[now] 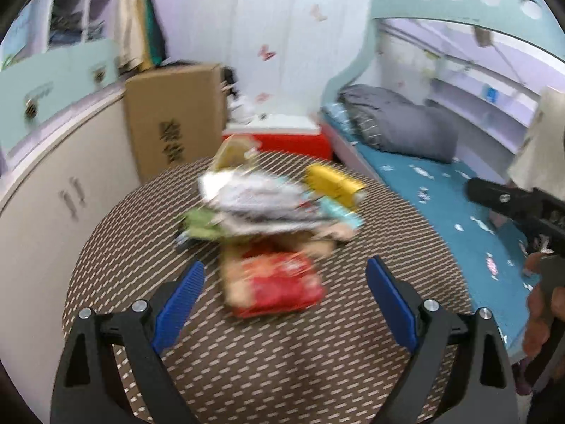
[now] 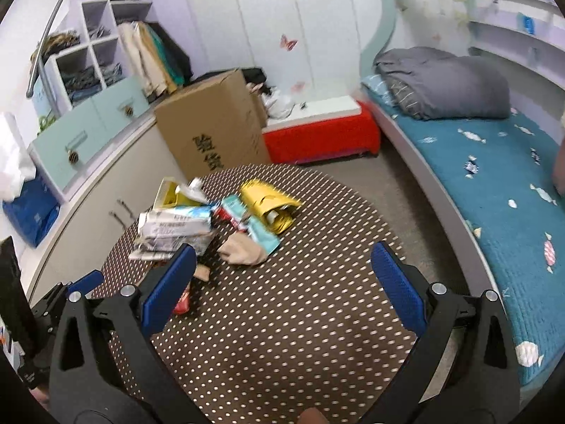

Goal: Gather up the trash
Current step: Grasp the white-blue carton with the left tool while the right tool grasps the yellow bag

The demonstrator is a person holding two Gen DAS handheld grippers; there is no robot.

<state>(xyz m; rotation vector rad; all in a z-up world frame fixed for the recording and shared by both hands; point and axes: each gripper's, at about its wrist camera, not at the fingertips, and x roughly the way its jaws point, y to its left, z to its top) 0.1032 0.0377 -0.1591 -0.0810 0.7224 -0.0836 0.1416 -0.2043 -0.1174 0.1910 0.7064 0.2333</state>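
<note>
Brown, dot-patterned cloth covers the round desk point(image 1: 106, 282) in the left wrist view, which is blurred. The left gripper point(image 1: 284, 272) hangs above the near part of the desk with its blue fingers point(image 1: 180, 304) spread wide and nothing between them. Just ahead of it lies a red snack packet point(image 1: 282, 284), the nearest piece of a trash pile point(image 1: 268, 205) heaped at the middle of the desk, with a yellow-gold packet point(image 1: 333, 183) at its far right. A cardboard box point(image 1: 173, 113) stands beyond the desk on the left, and a bed with a blue sheet point(image 1: 459, 208) runs along the right. In the right wrist view, the right gripper point(image 2: 282, 261) sits over the near right of the desk point(image 2: 300, 318), its blue fingers point(image 2: 399, 286) also wide apart and empty. The trash pile point(image 2: 212, 219) lies ahead and to the left: crumpled white wrappers point(image 2: 173, 228), a gold foil bag point(image 2: 270, 205), a light blue wrapper point(image 2: 261, 233) and a beige crumpled piece point(image 2: 242, 251) touching one another. A folded grey quilt point(image 2: 445, 84) rests at the head of the bed.
</note>
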